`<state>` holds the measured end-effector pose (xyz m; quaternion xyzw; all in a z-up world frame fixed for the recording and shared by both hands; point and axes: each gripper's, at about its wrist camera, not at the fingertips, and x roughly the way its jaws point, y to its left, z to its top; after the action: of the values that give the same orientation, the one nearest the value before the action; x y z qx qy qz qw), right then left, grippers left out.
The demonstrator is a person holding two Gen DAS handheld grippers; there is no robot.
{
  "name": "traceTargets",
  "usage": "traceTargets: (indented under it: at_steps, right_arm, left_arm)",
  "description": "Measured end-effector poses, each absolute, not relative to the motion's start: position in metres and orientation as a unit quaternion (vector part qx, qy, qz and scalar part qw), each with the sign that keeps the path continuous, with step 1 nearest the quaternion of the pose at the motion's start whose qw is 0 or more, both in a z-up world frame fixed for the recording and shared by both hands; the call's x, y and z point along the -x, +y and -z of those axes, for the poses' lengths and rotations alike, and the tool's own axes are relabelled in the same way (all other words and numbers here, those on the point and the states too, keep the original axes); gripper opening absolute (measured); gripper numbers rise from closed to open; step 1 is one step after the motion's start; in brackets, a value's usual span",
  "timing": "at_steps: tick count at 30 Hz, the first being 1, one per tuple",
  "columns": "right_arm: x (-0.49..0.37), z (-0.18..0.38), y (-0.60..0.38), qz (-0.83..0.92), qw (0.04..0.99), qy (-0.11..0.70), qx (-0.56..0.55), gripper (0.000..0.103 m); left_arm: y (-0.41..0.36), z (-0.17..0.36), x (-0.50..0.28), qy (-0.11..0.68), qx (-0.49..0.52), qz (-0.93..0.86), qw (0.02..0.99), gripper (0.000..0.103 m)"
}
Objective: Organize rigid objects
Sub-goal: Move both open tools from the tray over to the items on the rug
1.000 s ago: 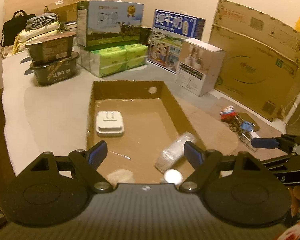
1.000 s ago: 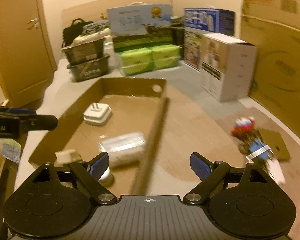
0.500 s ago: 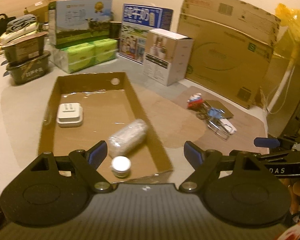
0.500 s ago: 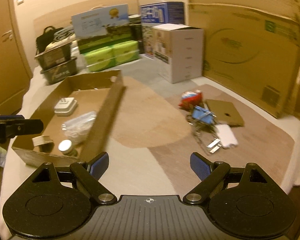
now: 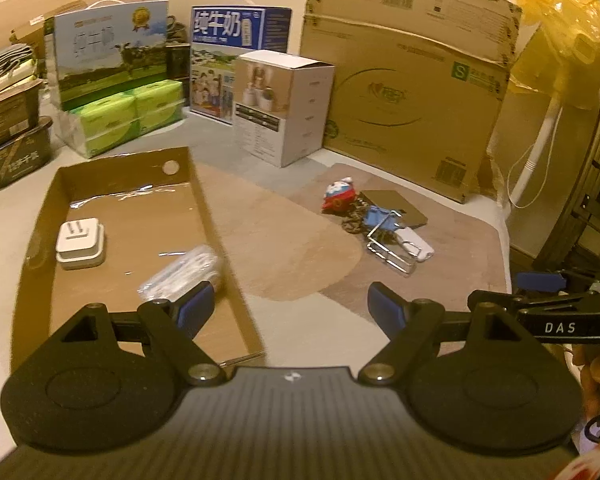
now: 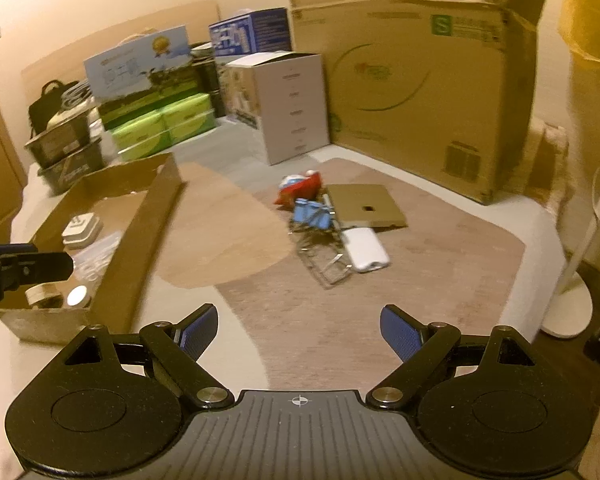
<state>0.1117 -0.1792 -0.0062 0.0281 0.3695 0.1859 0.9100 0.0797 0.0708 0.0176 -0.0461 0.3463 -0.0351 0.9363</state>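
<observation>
A shallow cardboard tray [image 5: 204, 208] [image 6: 156, 216] lies on the bed at the left. It holds a white plug adapter [image 5: 81, 242] [image 6: 80, 229], a clear plastic packet [image 5: 184, 276], a tape roll [image 6: 44, 293] and a small white-capped jar [image 6: 78, 296]. A loose pile lies to the right: a red toy [image 5: 339, 195] [image 6: 300, 187], blue binder clips [image 5: 378, 216] [image 6: 312, 214], wire clips [image 6: 328, 268], a white flat device [image 5: 414, 244] [image 6: 366, 254] and a brown card [image 6: 366, 206]. My left gripper [image 5: 290, 308] and right gripper [image 6: 298, 326] are both open and empty, well short of the pile.
Along the back stand a large cardboard box [image 5: 404, 92], a white product box [image 5: 284, 108], a blue milk carton box [image 5: 240, 64], green tissue packs [image 5: 124, 120] and dark noodle tubs [image 5: 12, 136]. A fan stand [image 6: 572, 304] rises past the bed's right edge.
Both grippers have swung right, away from the tray and towards the loose pile. The tray has slid to the left of both views. Both stay open.
</observation>
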Motion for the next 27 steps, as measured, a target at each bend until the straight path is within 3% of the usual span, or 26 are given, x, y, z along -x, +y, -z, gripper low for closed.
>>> traceTargets:
  at_steps: [27]
  right_arm:
    - [-0.139, 0.020, -0.237, -0.156, 0.916, 0.367, -0.038, 0.088]
  left_arm:
    - [0.003, 0.002, -0.134, 0.359, 0.021, 0.070, 0.931, 0.082]
